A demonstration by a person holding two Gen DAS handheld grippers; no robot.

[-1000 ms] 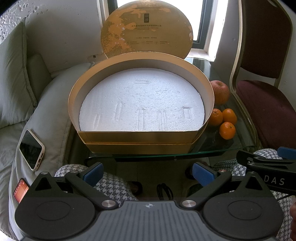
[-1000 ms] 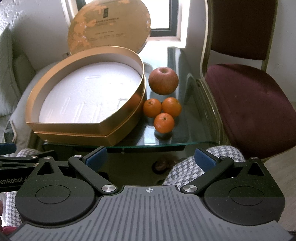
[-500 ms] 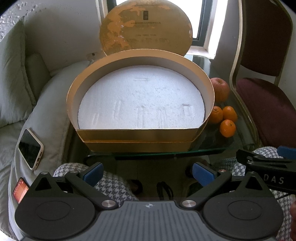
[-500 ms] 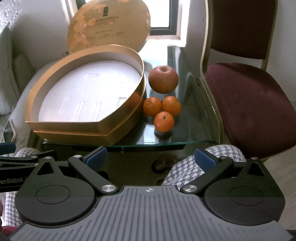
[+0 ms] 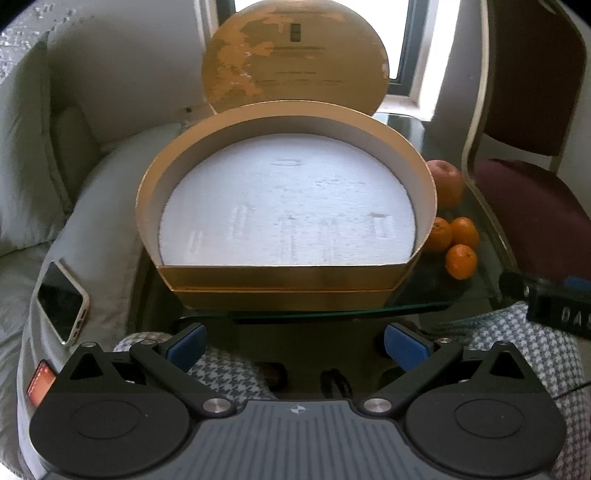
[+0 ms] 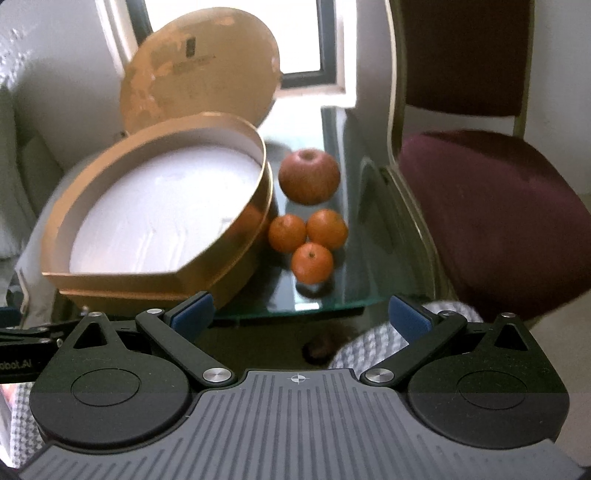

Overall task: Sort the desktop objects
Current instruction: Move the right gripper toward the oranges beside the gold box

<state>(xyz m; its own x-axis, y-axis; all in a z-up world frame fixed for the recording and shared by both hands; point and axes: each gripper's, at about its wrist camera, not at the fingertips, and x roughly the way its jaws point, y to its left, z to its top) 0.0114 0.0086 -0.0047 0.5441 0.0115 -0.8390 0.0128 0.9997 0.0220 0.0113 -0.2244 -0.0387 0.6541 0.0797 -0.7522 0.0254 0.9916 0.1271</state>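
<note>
A gold box [image 5: 284,284] [image 6: 236,243] with a white foam floor sits on the glass table [image 6: 328,299], its round lid [image 5: 295,62] [image 6: 199,74] standing up behind it. To the box's right lie a red apple [image 6: 309,176] [image 5: 445,181] and three oranges [image 6: 312,263] [image 5: 461,260]. My left gripper [image 5: 295,341] is open, held short of the table's near edge, facing the box. My right gripper [image 6: 301,315] is open too, in front of the oranges, nothing between its fingers. The right gripper's side shows at the left wrist view's right edge.
A dark red chair [image 6: 495,206] [image 5: 532,206] stands right of the table. Grey cushions and a phone [image 5: 61,301] lie on the sofa at the left. The person's houndstooth-clad knees [image 5: 517,339] are below the grippers. A window [image 6: 306,33] is behind the lid.
Both grippers have edged up and forward toward the table; the right view has swung so the oranges sit nearer its centre. Both stay open. Nothing on the table has moved.
</note>
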